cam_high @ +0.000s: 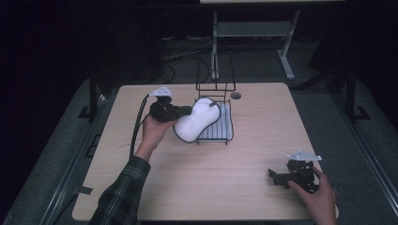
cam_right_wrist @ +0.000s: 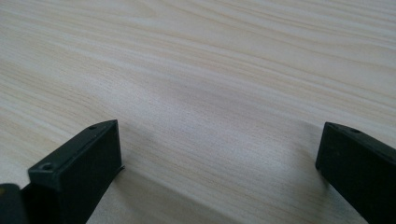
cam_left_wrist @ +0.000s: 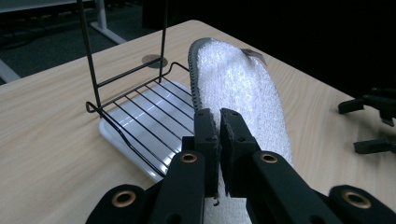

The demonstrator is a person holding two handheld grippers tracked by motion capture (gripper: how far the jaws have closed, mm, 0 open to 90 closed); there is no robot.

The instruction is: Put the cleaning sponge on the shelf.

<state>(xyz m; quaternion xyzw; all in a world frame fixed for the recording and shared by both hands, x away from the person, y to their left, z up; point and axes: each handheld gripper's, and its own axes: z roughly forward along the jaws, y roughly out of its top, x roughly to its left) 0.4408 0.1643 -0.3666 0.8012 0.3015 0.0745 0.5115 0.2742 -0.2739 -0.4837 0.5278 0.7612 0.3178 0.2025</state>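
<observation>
Left gripper raised, pinching white insole, right gripper spread, low on table

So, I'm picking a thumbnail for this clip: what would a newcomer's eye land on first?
The fluffy white insole, bright against the dim room, held on edge by the left claw over the black wire rack with its white tray at the far middle of the wooden table. Next, the right claw at the near right, jaws wide apart over bare wood.
</observation>
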